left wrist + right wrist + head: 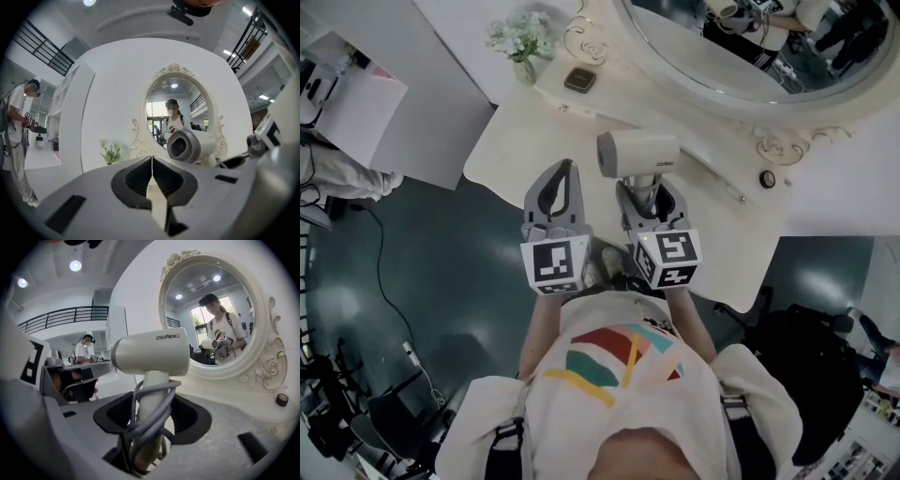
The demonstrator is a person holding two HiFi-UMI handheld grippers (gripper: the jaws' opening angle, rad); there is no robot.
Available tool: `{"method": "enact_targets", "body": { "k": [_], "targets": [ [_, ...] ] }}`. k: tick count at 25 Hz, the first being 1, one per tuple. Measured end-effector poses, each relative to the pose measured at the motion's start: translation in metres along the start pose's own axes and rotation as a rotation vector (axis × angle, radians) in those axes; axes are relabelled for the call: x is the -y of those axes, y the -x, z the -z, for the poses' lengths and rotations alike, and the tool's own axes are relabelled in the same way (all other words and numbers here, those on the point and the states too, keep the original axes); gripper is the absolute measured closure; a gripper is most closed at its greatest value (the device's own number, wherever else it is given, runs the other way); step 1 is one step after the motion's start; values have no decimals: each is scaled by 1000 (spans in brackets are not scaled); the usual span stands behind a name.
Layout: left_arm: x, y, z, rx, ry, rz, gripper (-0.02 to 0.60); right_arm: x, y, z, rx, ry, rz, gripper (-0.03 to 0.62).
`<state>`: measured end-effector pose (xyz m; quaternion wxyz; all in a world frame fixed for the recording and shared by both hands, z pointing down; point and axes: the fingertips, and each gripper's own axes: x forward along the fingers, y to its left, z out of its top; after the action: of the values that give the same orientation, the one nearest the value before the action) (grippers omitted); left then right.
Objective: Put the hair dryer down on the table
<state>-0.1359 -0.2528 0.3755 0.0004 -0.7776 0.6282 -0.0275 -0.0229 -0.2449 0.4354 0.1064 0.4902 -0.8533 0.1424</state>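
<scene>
A cream hair dryer (637,153) with its grey cord wound round the handle is held upright above the cream dressing table (525,141). My right gripper (649,192) is shut on the handle; in the right gripper view the hair dryer (151,355) rises from between the jaws with its barrel level. My left gripper (561,184) hovers beside it on the left, shut with nothing in it, its jaws touching at the tips (152,158). The hair dryer (187,146) also shows at the right in the left gripper view.
An oval mirror (750,47) in an ornate frame stands at the back of the table. A small vase of flowers (521,42) and a dark square dish (579,79) sit at the far left. A small dark round thing (767,178) lies at the right. A person (18,140) stands far left.
</scene>
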Motion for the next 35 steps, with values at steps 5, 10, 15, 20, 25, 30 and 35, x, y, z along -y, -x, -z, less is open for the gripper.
{"method": "enact_targets", "body": {
  "k": [5, 10, 15, 20, 25, 30, 35],
  "targets": [
    [0, -5, 6, -16, 4, 4, 575, 11, -7, 12, -38, -14, 22, 372],
    [0, -11, 11, -31, 4, 8, 575, 19, -12, 20, -64, -15, 39, 372],
    [3, -15, 15, -42, 4, 14, 575, 28, -13, 30, -96, -23, 60, 372],
    [5, -17, 19, -55, -2, 18, 575, 36, -14, 40, -123, -35, 78, 370],
    [6, -21, 22, -67, -6, 20, 575, 42, -15, 49, -148, -50, 93, 370],
    [9, -23, 26, -77, -8, 26, 575, 46, -15, 58, -172, -65, 102, 370],
    [10, -25, 31, -91, -11, 32, 575, 50, -15, 69, -201, -72, 116, 370]
  ]
}}
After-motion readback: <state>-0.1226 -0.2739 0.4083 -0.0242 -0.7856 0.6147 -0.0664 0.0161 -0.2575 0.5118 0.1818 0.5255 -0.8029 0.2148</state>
